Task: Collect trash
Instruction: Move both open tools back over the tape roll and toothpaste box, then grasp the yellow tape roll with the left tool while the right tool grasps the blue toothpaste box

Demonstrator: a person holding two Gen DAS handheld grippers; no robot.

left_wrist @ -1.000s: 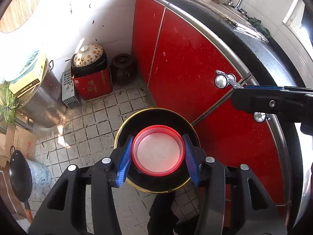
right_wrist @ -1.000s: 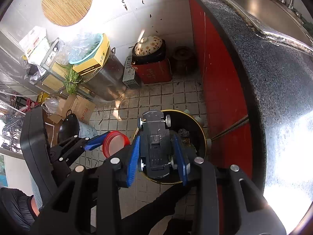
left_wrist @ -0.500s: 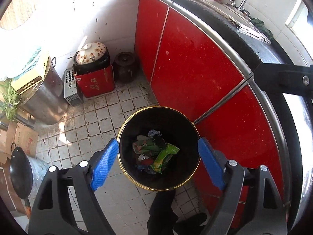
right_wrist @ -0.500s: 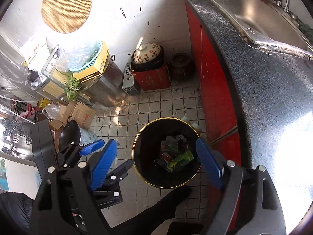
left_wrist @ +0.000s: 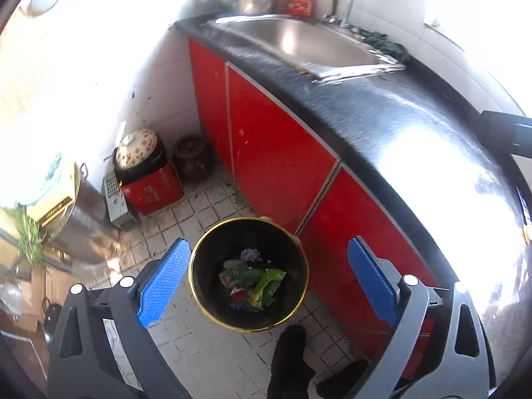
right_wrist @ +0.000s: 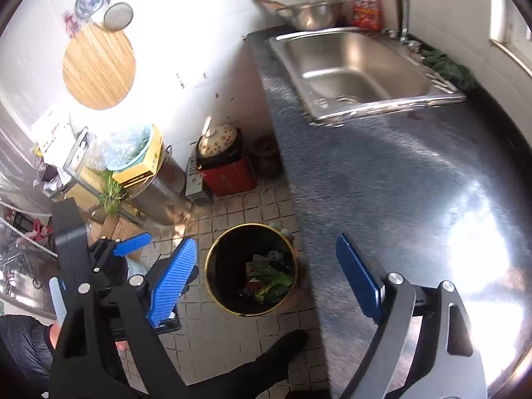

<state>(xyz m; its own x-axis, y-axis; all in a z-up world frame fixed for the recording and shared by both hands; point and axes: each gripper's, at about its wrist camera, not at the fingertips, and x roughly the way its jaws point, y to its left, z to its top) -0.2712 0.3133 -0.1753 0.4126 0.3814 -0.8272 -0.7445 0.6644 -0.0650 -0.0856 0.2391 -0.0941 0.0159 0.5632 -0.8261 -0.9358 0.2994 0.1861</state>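
Counter fills the right half of both views, dark and glossy, sink at upper right; red cabinet doors run below it in the left-wrist view; tiled floor takes the lower centre.

Bin, black with a gold rim, stands on the floor against the cabinet, low centre in both views; trash lies at its bottom, green wrappers and scraps, with a red patch among them that cannot be identified.

Left gripper: jaws wide and empty, having just been opening; nothing between the pads; the bin mouth shows in the gap, well below and apart from both fingers. Right gripper: jaws likewise wide and empty, having just been opening; the bin sits between its fingers in the frame, slightly left of the midline, far beneath them.

Step in hand, as judged: both loads appear released into the bin; the withdrawal is due. To do it well: keep the jaws wide while clearing the rim; carry both tools clear of the counter edge at right; keep them apart, since the left one shows close at lower left of the right-wrist view; look over counter and floor for remaining litter. A dark shoe stands just below the bin; mind the footing.
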